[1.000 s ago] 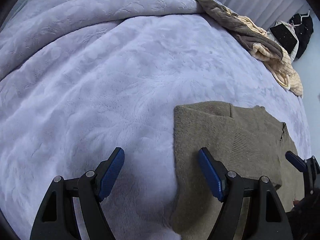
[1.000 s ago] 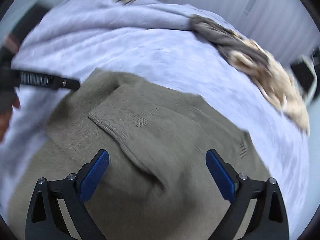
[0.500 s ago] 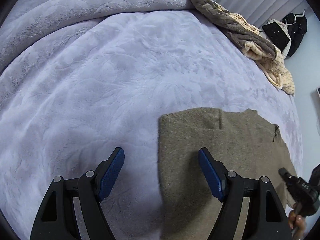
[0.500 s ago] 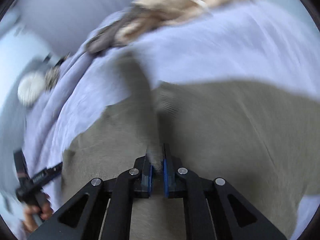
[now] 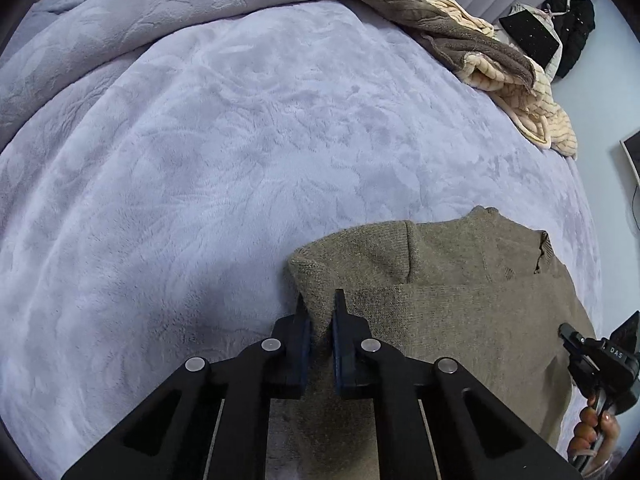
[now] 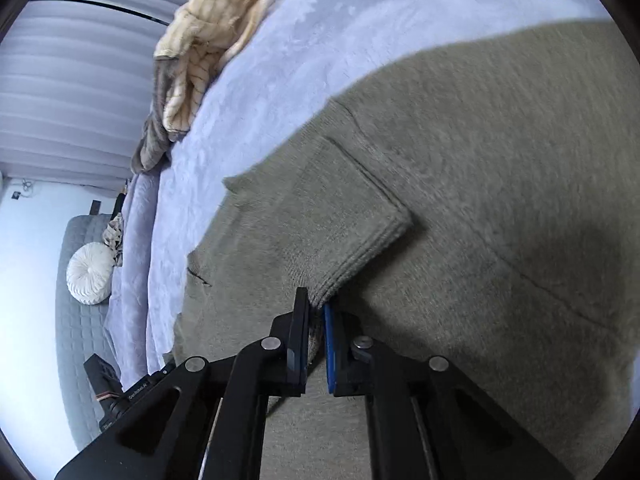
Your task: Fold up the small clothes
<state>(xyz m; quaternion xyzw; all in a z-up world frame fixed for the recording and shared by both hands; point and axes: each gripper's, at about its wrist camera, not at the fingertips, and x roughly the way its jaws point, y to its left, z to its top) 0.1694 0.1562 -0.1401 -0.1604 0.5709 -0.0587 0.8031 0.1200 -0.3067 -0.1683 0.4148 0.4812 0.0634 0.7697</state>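
An olive knit sweater [image 5: 440, 280] lies flat on the lavender bedspread [image 5: 200, 160], low and to the right in the left wrist view. My left gripper [image 5: 318, 300] is closing, and its pads pinch the sweater's left corner edge. In the right wrist view the sweater [image 6: 500, 140] fills most of the frame, with a sleeve folded across its body. My right gripper [image 6: 316, 300] is rolled sideways and closing, with the sleeve's ribbed cuff [image 6: 352, 264] pinched between its pads. A hand [image 5: 592, 432] holding the right tool shows at the lower right of the left wrist view.
A beige and brown pile of garments [image 5: 500, 68] lies at the bed's far right edge. Dark clothes on hangers [image 5: 568, 32] are by the curtain. A white round cushion [image 6: 90, 268] sits near the headboard. The bed's edge drops off just right of the sweater.
Both grippers went from wide open to pinched on the sweater. The right one rolled sideways and moved across to the cuff. The left one shifted onto the corner edge.
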